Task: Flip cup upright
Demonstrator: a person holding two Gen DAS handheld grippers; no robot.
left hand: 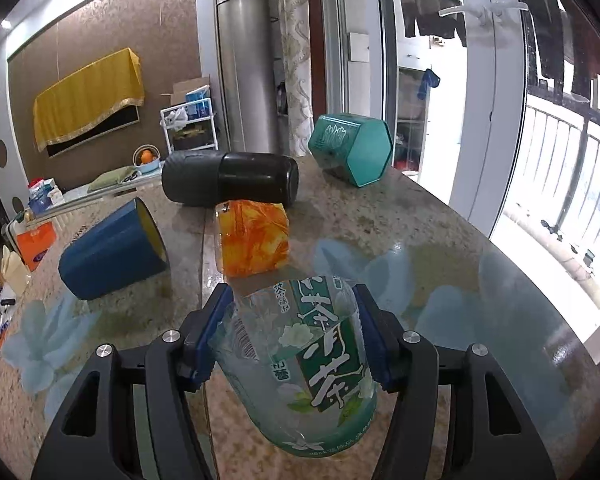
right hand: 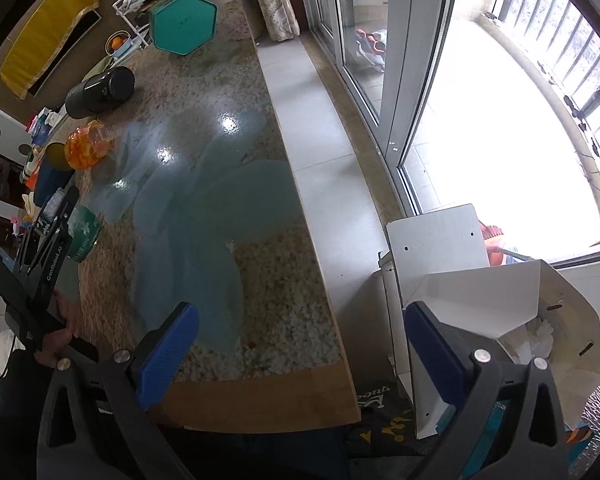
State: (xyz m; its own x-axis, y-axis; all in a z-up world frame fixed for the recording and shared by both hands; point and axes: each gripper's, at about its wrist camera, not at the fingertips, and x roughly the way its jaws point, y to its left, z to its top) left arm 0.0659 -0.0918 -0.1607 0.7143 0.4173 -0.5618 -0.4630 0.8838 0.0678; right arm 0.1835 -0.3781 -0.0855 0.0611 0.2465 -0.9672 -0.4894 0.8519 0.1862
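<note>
The left tool [left hand: 290, 340] pinches the clear green-labelled cup [left hand: 300, 364] above the table [left hand: 420, 240]. Only the right wrist view shows the right tool [right hand: 300, 356], spread wide, holding nothing.

I see a speckled stone counter [right hand: 228, 92] beside pale floor tiles [right hand: 332, 200], sliding glass doors [right hand: 364, 40] blazing with daylight, brown patterned wallpaper [left hand: 100, 20], and a yellow cloth [left hand: 88, 96] draped on the wall

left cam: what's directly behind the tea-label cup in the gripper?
Behind the tea-label cup, held by the left gripper, lies an orange cup, then a black flask on its side. The cup hides the table directly under it.
</note>
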